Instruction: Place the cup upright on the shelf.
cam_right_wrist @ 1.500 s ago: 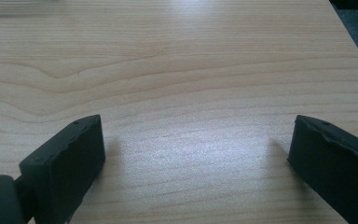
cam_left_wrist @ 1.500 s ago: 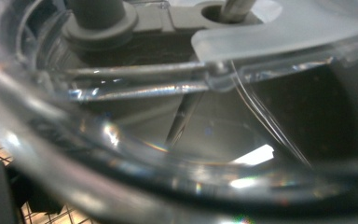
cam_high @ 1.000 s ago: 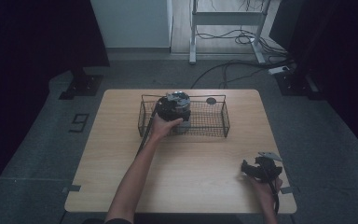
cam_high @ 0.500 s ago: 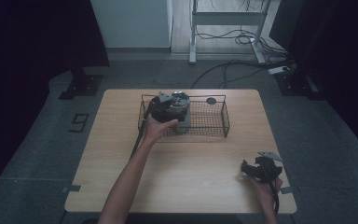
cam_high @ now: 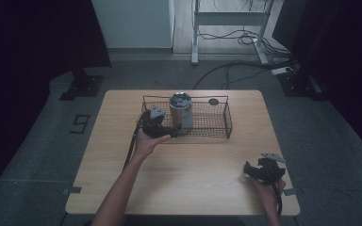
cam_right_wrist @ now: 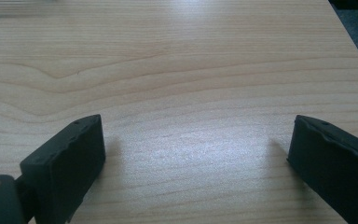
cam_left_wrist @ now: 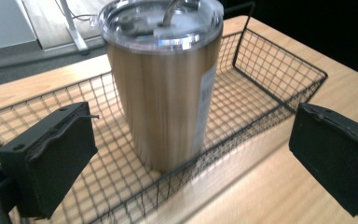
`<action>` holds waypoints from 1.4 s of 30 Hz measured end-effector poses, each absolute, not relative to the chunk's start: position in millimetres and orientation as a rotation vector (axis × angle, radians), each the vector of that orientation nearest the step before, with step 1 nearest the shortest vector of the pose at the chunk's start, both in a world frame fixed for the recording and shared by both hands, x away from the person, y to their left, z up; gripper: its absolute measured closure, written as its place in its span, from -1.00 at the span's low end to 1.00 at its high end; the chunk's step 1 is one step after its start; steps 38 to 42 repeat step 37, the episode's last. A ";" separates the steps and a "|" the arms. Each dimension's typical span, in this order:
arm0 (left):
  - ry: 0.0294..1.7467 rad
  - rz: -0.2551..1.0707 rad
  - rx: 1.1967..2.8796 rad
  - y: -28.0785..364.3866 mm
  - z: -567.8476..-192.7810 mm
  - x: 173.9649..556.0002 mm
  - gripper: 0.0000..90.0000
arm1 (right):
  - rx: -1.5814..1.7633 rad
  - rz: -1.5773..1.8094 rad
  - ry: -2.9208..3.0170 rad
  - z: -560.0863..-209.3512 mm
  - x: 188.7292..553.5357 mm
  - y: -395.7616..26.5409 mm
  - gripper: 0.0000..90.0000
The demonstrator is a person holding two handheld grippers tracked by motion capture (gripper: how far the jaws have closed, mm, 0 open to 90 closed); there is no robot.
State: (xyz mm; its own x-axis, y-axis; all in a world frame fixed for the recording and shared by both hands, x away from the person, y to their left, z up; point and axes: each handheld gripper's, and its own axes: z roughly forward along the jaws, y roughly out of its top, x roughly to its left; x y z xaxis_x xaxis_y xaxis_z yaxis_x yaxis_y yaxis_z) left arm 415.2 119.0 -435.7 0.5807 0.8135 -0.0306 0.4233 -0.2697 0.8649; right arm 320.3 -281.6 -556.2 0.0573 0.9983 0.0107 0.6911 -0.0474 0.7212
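A wooden bench [cam_high: 179, 183] carries a black wire basket [cam_high: 212, 123] set toward its far edge, and a metal cup [cam_high: 180, 109] with a clear lid stands upright inside the basket at its left end. In the left gripper view the cup [cam_left_wrist: 168, 88] sits just past the basket's near wall [cam_left_wrist: 242, 140], straight ahead between the two black jaws, which stand wide apart and touch nothing; one jaw hangs over the basket's mesh floor, the other over bare wood outside the basket. From above, the left gripper [cam_high: 167, 132] is held in the person's left hand [cam_high: 147, 141] at the basket's near left corner, just beside the cup, its cable hanging down toward the forearm. A small dark round thing [cam_high: 213, 101] lies on the bench just behind the basket; what it is cannot be told. The right gripper [cam_high: 250, 172] rests low over the bench near its front right corner, well apart from the basket, held in the right hand [cam_high: 268, 188]. In the right gripper view its jaws are spread wide over plain wood grain [cam_right_wrist: 186, 93], with nothing between them.
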 end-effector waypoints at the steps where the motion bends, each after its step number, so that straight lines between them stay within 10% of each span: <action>1: 0.999 0.556 1.887 121.1 -436.5 411.1 -0.96 | 1.796 0.731 1.687 -556.2 320.4 -281.6 -0.92; 42: 1.059 0.467 1.949 168.6 -509.9 318.2 -0.74 | 1.796 0.731 1.687 -556.2 320.3 -281.6 -0.92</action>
